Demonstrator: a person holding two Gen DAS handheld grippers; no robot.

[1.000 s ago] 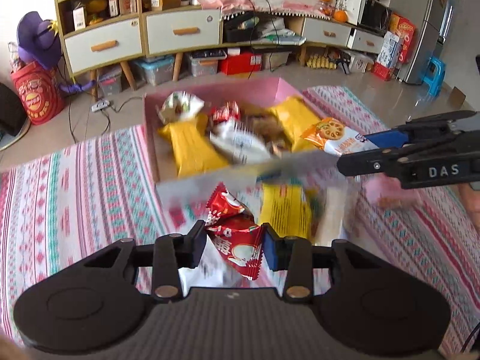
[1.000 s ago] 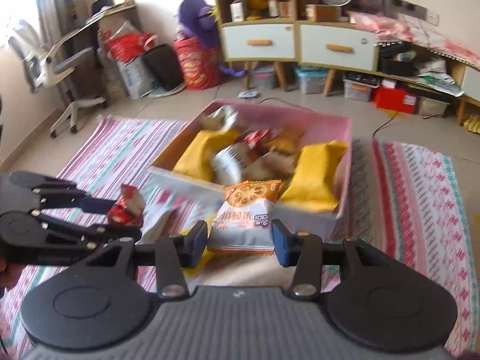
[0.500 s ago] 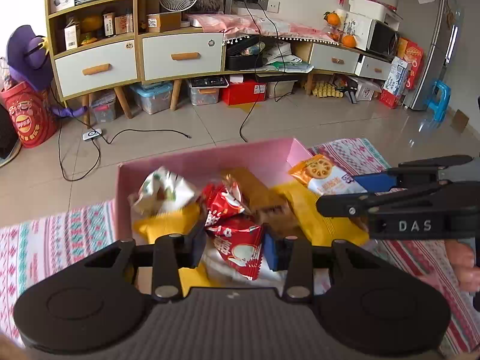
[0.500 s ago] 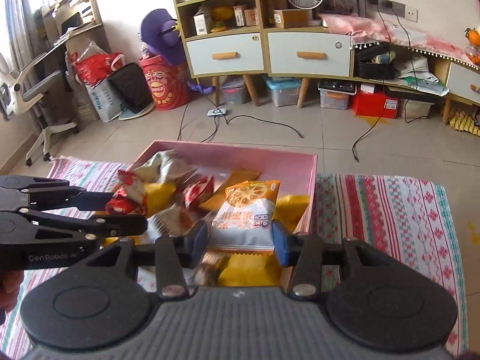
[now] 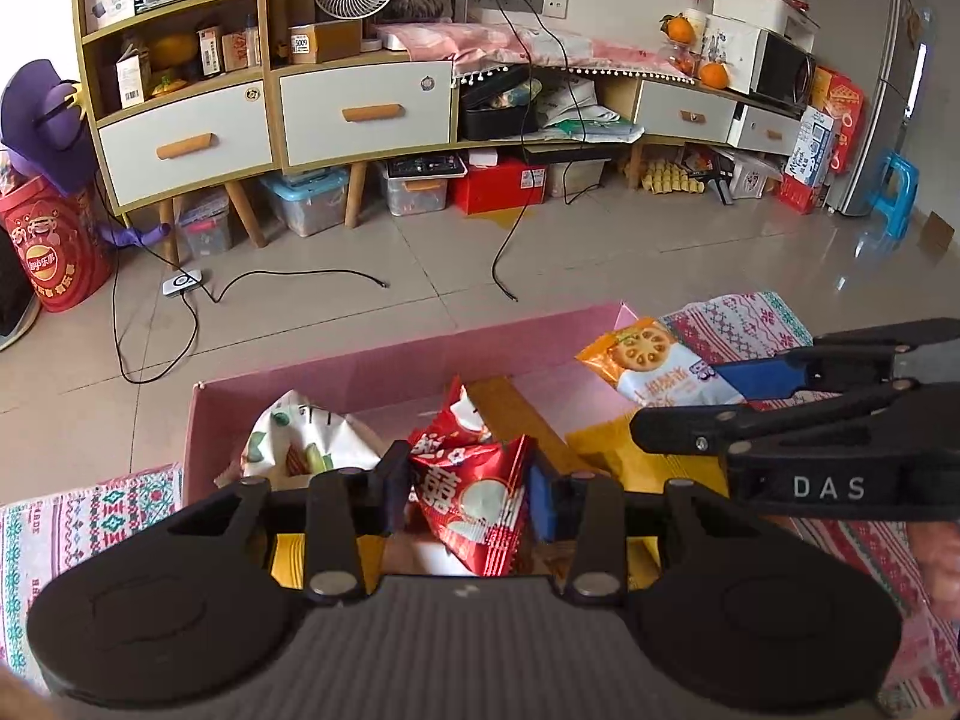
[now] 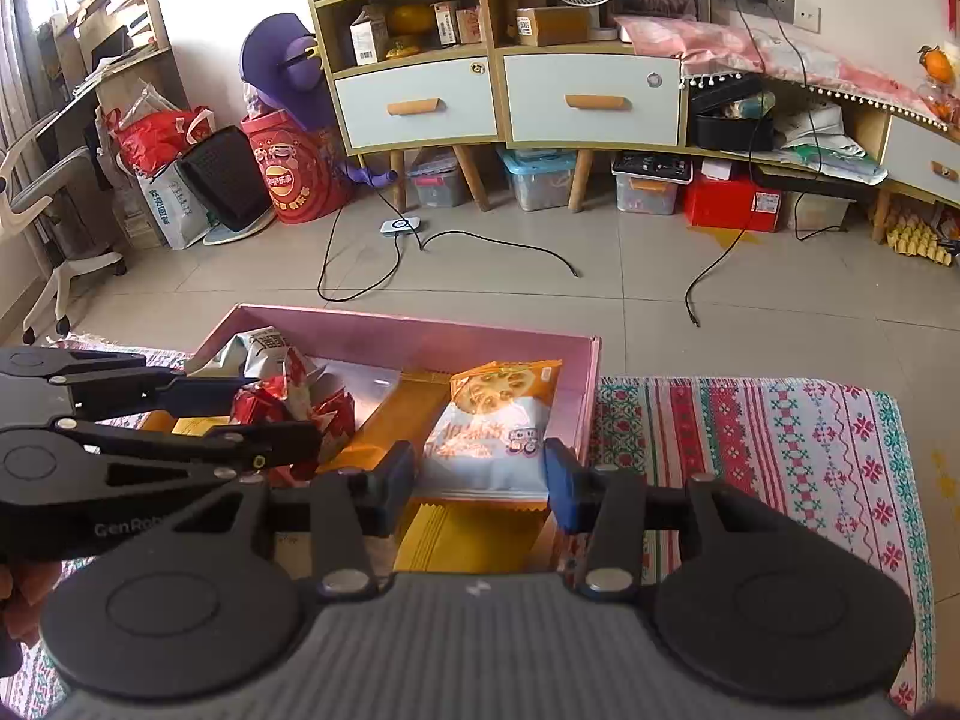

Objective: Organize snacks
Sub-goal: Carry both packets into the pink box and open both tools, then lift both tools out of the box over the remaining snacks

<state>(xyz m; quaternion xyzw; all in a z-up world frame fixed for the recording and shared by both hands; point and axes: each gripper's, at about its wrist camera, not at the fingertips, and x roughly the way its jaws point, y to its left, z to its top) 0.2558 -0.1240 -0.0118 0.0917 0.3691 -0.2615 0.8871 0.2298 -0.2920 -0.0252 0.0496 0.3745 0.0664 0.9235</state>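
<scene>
Holding two snack packets over the pink box (image 5: 384,372), I keep each tool clenched on its own load so that both can be let go inside the walls. My left tool (image 5: 468,495) grips a red packet (image 5: 474,498) across its width; the packet's long axis runs roughly along the tool's pointing line, one crimped end toward the camera, the other rising toward the far wall of the box. My right tool (image 6: 480,474) grips an orange and white biscuit packet (image 6: 492,420) by the lower, white part; its long axis also lies along the tool's line, the orange end with the biscuit picture pointing away toward the far wall, the printed face turned up. Both packets hang above the contents, not resting on them as far as I can judge.

Placement, as I read it: the box stands on a striped cloth (image 6: 780,450) at the edge of a tiled floor (image 6: 600,276), and it already carries yellow packets (image 6: 474,534) and a white patterned bag (image 5: 300,438) near its left far corner. The biscuit packet sits over the right side, near the right wall; the red one hangs over the middle. Gripping each packet near one end leaves the free end pointing into the box, so a release should lay it flat lengthwise among the others. In the left view, the right tool (image 5: 714,396) crosses from the right, well clear of the red packet
</scene>
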